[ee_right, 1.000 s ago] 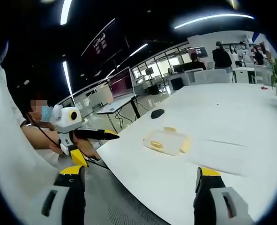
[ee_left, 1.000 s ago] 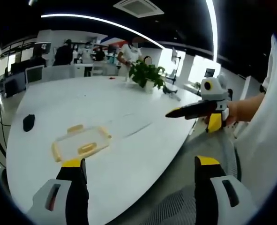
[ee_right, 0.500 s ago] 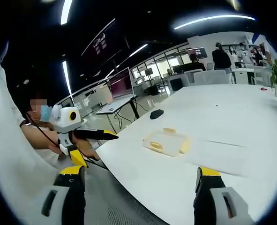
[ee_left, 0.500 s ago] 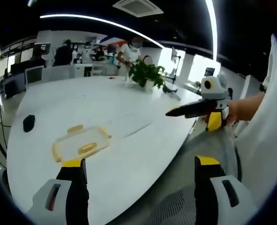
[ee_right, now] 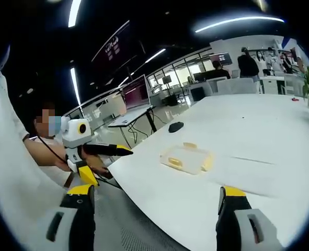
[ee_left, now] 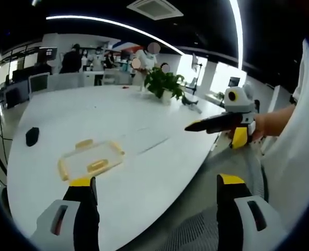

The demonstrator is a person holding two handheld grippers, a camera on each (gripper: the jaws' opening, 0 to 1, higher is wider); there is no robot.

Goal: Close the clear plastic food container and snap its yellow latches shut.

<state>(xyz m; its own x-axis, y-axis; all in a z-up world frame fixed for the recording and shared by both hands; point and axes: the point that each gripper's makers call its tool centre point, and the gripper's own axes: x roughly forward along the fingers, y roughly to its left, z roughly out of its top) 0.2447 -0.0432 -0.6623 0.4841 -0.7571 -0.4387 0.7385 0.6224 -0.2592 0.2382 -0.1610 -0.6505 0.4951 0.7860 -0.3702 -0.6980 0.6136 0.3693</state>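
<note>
- Left gripper view: we are holding the left gripper [ee_left: 153, 188] off the near edge of the white table [ee_left: 112, 117], jaws spread wide with nothing between them.
- The clear plastic food container [ee_left: 90, 159] is lying flat on the table close to that near edge, just beyond our left jaw tip, with yellow latches [ee_left: 83, 143] showing on its sides. We cannot tell whether the lid is seated or the latches snapped.
- Its long axis is running roughly along the near edge, slanting a little away toward the right.
- The right gripper [ee_left: 217, 123] is coming in from the right, hovering off the table edge, well apart from the container; its jaws look drawn together to a point, gripping nothing.
- Right gripper view: its own jaws [ee_right: 154, 193] are rising wide apart at the bottom, so we cannot tell its opening for certain; it is carrying nothing.
- Here the container [ee_right: 186, 158] is sitting ahead near the table edge, and the left gripper [ee_right: 115, 150] is hanging off that edge to the left.
- Judgement: the left gripper is nearer, so we are expecting it to reach forward and left first.
- A black object [ee_left: 32, 136] and a potted plant [ee_left: 163, 83] are standing well apart from the container.
</note>
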